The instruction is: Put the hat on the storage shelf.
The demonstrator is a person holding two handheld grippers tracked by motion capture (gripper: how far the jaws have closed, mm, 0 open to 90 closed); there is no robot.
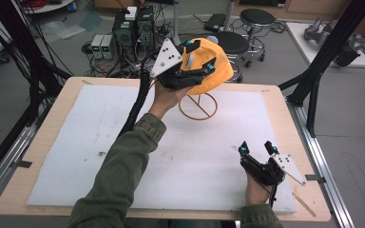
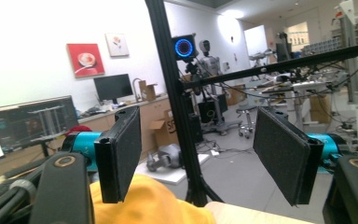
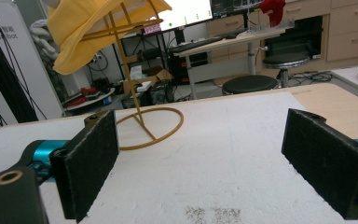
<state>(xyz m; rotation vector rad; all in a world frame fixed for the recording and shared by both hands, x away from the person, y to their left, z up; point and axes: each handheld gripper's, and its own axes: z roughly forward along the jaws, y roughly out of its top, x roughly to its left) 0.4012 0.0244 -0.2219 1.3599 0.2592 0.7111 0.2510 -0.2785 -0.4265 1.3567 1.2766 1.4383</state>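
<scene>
both jaws spread: left gripper (image 1: 197, 59) over yellow hat (image 1: 218, 66) on wire stand (image 1: 198, 106), right gripper (image 1: 258, 151) resting apart; snagging fabric may topple it.

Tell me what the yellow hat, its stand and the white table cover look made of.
Hat: soft matte fabric, judging by its floppy brim. Stand: thin rods, likely gold-painted metal wire. Table cover: matte white, probably foam or felt sheet; stained, slightly grainy.

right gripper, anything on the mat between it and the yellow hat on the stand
Nothing visible does. The right gripper, jaws open, faces the hat on its wire stand across bare white mat.
</scene>
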